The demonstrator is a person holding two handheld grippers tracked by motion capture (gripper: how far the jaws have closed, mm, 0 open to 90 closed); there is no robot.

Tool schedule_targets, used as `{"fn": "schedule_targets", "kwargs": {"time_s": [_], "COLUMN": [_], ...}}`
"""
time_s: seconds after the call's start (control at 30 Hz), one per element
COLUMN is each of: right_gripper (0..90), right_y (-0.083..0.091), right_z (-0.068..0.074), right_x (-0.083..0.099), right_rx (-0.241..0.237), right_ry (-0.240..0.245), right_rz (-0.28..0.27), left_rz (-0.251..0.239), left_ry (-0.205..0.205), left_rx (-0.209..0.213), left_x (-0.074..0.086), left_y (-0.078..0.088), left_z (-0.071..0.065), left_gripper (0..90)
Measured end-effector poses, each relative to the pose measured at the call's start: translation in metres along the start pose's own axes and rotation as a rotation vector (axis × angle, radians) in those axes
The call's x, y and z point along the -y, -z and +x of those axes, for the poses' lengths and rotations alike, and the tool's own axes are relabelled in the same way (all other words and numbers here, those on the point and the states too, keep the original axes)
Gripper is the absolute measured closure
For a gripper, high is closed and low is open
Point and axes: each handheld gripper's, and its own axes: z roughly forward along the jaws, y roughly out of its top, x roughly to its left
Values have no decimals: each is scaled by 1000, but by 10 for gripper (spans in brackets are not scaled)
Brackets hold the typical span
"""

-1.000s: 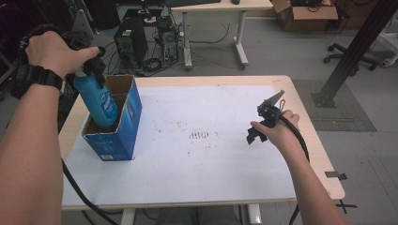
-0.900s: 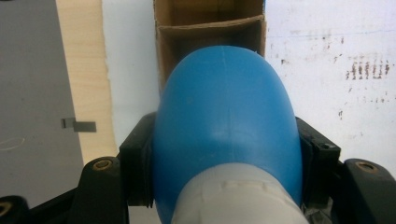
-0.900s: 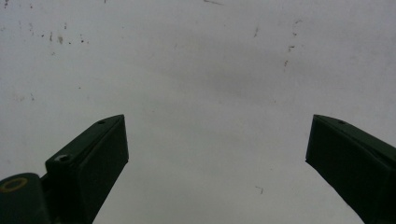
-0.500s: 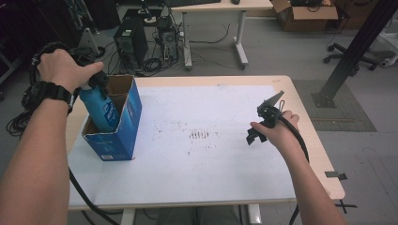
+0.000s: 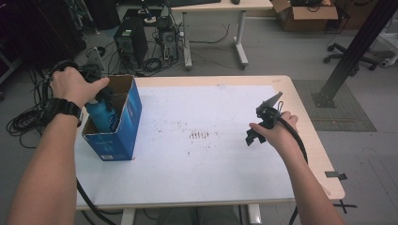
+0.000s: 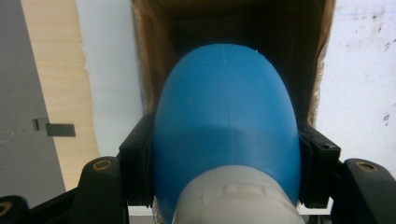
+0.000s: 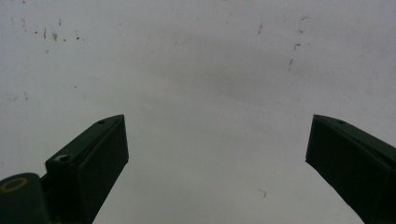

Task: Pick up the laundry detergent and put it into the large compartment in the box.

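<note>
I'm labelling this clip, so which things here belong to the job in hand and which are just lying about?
In the job:
- blue bottle, clamped in the left gripper
- blue cardboard box, which the bottle is partly inside

Lying about:
- right gripper, open above the bare white table
- computer towers on the floor
- office chair

- The left gripper (image 5: 96,86) has come down toward the blue cardboard box (image 5: 123,133) at the table's left edge, carrying the blue bottle (image 5: 103,115) clamped between its jaws.
- The bottle now sits deeper in the box: a second ago most of its body stood above the rim, now only its upper part shows above it.
- The person's left hand (image 5: 72,84) sits lower and closer to the box's open top.
</note>
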Motion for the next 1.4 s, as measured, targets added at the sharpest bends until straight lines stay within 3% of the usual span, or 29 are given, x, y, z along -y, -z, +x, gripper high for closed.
{"fn": "schedule_targets", "kwargs": {"time_s": [0.77,1.4], "right_gripper": [58,57], "right_y": [-6,-6], "right_z": [1,-1], "right_x": [0,2], "right_rx": [0,-4], "right_ry": [2,2], "right_rz": [7,7], "left_rz": [26,14], "left_ry": [-5,-2], "left_rx": [5,12], "left_x": [1,1], "left_y": [-40,-42], "left_z": [-1,0], "left_gripper": [371,369]}}
